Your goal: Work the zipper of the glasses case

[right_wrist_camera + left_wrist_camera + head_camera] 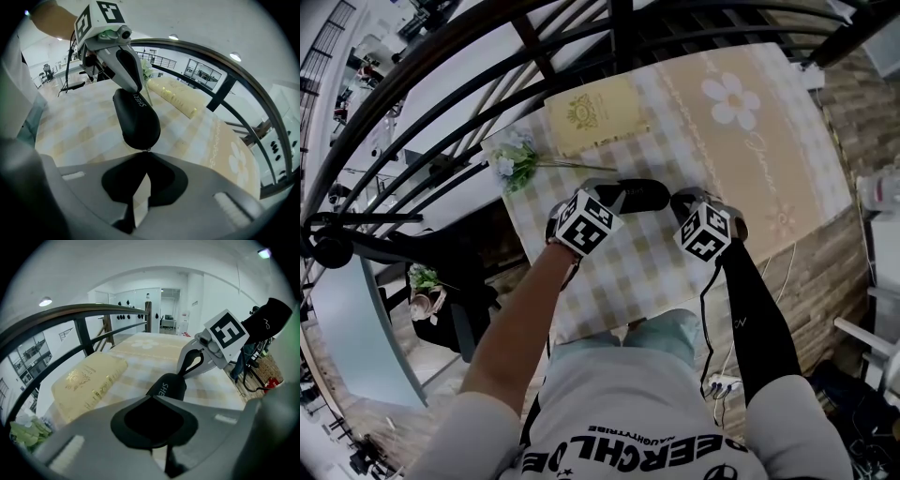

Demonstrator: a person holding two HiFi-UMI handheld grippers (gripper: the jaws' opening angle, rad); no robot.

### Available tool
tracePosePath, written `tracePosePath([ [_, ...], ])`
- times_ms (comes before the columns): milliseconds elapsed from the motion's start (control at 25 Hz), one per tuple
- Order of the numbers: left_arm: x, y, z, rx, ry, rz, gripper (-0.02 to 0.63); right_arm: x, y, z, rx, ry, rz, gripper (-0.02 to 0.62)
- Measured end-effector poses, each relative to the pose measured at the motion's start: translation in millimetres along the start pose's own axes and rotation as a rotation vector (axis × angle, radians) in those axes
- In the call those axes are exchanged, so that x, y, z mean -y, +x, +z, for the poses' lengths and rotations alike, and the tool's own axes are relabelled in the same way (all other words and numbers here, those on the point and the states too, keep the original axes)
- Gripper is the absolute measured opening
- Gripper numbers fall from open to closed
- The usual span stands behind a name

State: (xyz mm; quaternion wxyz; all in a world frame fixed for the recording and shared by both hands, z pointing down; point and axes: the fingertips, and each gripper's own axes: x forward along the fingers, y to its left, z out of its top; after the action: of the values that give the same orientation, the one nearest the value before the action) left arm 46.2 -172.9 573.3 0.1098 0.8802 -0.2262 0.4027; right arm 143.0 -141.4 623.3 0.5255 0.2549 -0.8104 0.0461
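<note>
Currently, two forearms are reaching forward and down over one checkered table [619, 272], where one yellow book [595, 114] and one flower bunch [517, 164] are lying. Two grippers are flanking the single black glasses case [636, 194] near the table's middle. The left gripper [152, 397] is clamping one end. The right gripper [147, 151] is pinching closed at the opposite end; what it is pinching is too small to tell.

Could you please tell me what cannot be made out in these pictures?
Glasses case zipper: too small in every view, so whether it is open or closed is unclear.
Case lettering: right gripper view, cut off by the left gripper.
Yellow book print: left gripper view, blurred.
</note>
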Motion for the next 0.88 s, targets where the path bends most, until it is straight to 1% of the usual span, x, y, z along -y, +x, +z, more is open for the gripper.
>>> tracePosePath([
  [880, 0.1, 0.0, 0.2, 0.015, -0.014, -0.007, 0.009, -28.8, -4.3, 4.0, 0.011, 0.026, 0.019, 0.029],
])
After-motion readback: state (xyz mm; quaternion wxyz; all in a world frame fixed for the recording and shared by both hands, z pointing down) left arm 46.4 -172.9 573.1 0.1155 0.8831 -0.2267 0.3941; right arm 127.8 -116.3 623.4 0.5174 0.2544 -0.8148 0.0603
